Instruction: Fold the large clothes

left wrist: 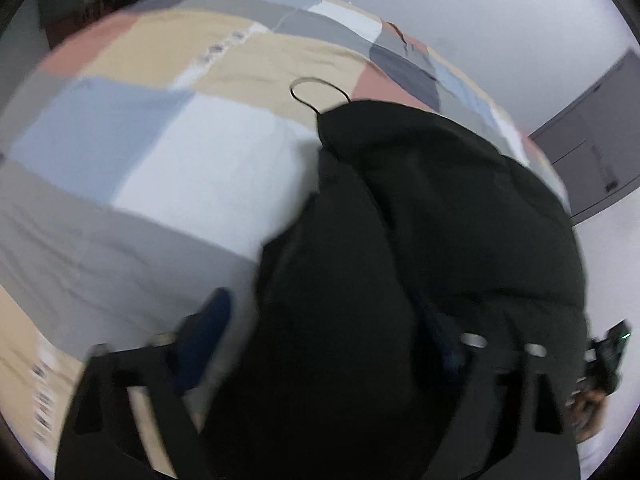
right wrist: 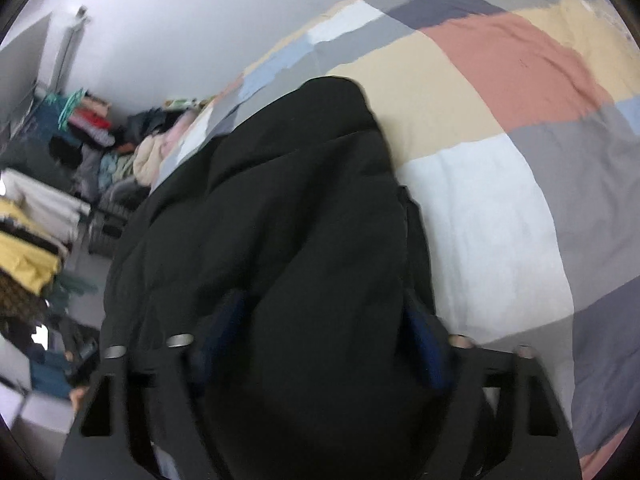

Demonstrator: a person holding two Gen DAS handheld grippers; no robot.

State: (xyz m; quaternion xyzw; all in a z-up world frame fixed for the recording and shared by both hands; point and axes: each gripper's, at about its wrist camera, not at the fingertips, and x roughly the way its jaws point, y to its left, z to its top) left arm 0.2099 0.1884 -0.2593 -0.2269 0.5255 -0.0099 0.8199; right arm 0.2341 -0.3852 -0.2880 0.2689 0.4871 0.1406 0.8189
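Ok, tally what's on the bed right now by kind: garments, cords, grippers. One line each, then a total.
Black padded jacket: 1
Thin looped cord at the jacket's edge: 1
Grippers, left gripper and right gripper, each with jacket fabric bunched between its blue fingers: 2
Total: 4
All of it lies over the patchwork bedspread.

Both wrist views close above jacket [left wrist: 420,220]

I can read no text anywhere. The only print I see is a row of dark marks on the patchwork bedspread [left wrist: 224,46] and another along the cardboard-coloured edge [left wrist: 40,396] at lower left, both too blurred to make out.
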